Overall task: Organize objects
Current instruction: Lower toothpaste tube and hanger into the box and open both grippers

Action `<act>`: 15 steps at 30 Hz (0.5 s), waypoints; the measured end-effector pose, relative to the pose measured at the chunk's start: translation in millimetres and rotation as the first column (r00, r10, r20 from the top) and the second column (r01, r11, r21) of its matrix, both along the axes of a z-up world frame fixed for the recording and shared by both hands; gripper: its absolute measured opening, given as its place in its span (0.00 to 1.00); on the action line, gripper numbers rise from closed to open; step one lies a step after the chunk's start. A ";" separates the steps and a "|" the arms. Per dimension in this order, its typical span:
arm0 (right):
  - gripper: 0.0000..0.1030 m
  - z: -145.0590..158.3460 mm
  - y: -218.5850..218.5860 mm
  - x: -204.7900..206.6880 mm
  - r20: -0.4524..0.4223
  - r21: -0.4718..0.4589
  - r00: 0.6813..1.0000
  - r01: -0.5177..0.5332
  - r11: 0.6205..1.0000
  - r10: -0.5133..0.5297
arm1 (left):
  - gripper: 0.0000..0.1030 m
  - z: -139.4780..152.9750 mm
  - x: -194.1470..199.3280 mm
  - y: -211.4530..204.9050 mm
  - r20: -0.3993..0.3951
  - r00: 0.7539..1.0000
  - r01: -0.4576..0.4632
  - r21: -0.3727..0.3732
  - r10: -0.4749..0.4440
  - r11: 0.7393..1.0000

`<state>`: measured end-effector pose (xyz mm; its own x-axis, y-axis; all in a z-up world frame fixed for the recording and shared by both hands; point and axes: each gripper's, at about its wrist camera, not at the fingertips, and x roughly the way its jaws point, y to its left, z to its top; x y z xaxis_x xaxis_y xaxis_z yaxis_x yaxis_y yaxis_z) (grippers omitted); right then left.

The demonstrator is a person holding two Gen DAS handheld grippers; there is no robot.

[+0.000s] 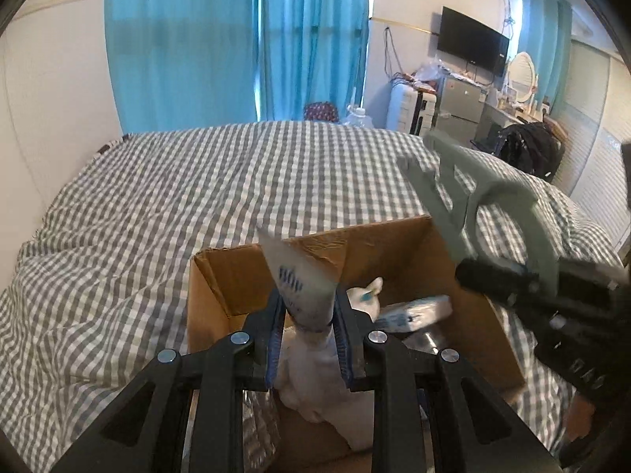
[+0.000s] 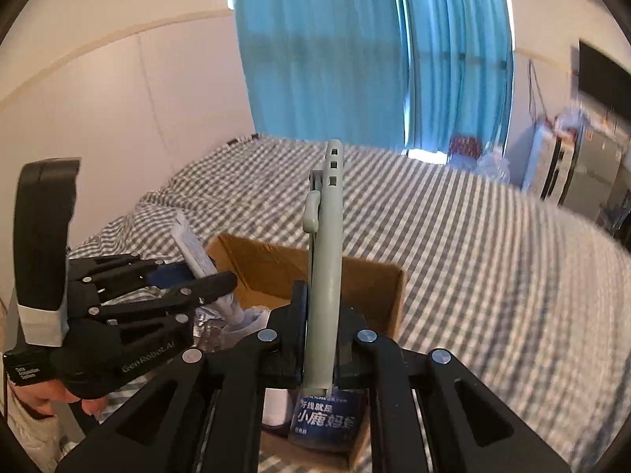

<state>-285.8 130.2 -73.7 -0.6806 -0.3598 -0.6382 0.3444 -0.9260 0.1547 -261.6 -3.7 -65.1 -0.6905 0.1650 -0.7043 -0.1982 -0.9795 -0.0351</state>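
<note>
Grippers both loaded over the box

Left gripper [image 1: 307, 307] is clamping a white tube [image 1: 294, 276] between its blue-lined pads, jaws closed on the tube's lower body. The tube is sticking up and tilting left past the fingertips, crimped end uppermost, hanging above the open cardboard box [image 1: 221, 276].

Right gripper [image 2: 321, 315] is pinching a grey-green plastic holder [image 2: 325, 260] edge-on, jaws closed against its flat sides. The holder is standing upright and reaching well beyond the fingertips, over the box's right side.

Box is sitting on the checked bedspread [image 1: 177, 181] and already containing a white cloth [image 1: 315, 374], a white-and-blue pack [image 1: 414, 309] and a dark blue floss pack [image 2: 325, 419], which is lying directly below the right gripper.
</note>
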 end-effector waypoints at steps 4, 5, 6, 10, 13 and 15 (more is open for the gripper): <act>0.09 -26.1 -3.2 -14.4 0.056 -0.002 0.998 0.012 1.000 -0.012 | 0.23 -8.3 -10.6 3.1 0.012 1.000 -0.004 -0.010 0.004 1.000; 0.09 -29.8 -4.0 -16.7 0.066 -0.002 0.998 0.012 1.000 -0.012 | 0.23 -10.4 -12.1 4.8 0.016 1.000 -0.005 -0.015 0.006 1.000; 0.09 -32.8 -4.2 -18.1 0.075 -0.004 0.997 0.012 1.000 -0.012 | 0.23 -12.8 -12.6 6.6 0.023 1.000 -0.003 -0.016 0.004 1.000; 0.09 -37.0 -3.3 -15.8 0.085 -0.009 0.996 0.011 1.000 -0.010 | 0.23 -18.0 -6.2 13.6 0.036 0.999 0.015 -0.042 -0.014 0.999; 0.25 -30.3 2.2 -11.1 0.078 -0.010 0.997 0.025 1.000 -0.024 | 0.23 -18.0 1.1 15.9 0.047 0.999 0.013 -0.053 -0.011 0.998; 0.45 -23.7 6.1 -3.0 0.058 -0.015 0.998 0.040 0.999 -0.039 | 0.24 -14.3 6.1 16.9 0.050 0.999 0.009 -0.054 -0.007 0.999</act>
<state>-288.7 136.3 -97.4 -0.6568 -0.3441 -0.6710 0.2974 -0.9359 0.1888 -255.5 13.2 -79.4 -0.6529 0.1313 -0.7460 -0.2054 -0.9787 0.0075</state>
